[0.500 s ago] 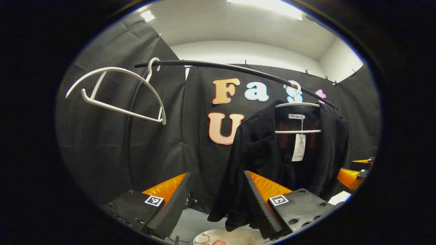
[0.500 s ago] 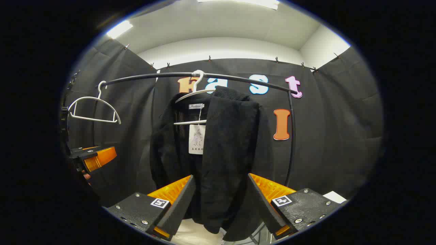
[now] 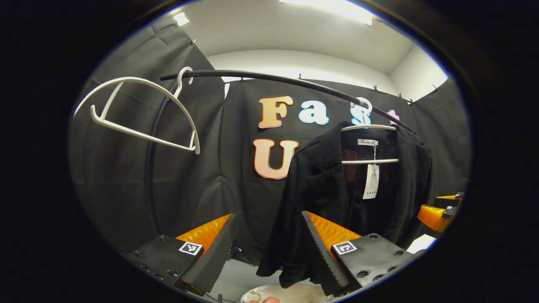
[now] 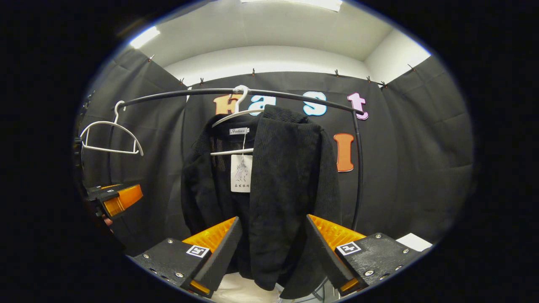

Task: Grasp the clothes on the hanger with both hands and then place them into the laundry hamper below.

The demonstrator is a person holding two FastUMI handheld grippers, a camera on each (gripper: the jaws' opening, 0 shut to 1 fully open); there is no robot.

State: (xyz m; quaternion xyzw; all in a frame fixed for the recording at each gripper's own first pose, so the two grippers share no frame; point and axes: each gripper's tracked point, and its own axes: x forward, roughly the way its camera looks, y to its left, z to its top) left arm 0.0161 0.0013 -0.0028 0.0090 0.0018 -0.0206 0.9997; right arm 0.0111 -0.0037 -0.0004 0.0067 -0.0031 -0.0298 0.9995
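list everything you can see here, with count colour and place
black knit jacket: 1, black, hanging on a white hanger on the rail
white plastic hanger holding the jacket: 1, white, hooked mid-rail
empty white plastic hanger: 1, white, hooked near the rail's other end
curved black metal rail: 1, black, across the booth's top
white paper tag: 1, white, dangling inside the jacket's collar
pale round laundry hamper: 1, off-white, below the jacket, only its rim seen
left gripper: 1, open, short of the jacket's edge
right gripper: 1, open, jacket hem between its fingers, contact unclear
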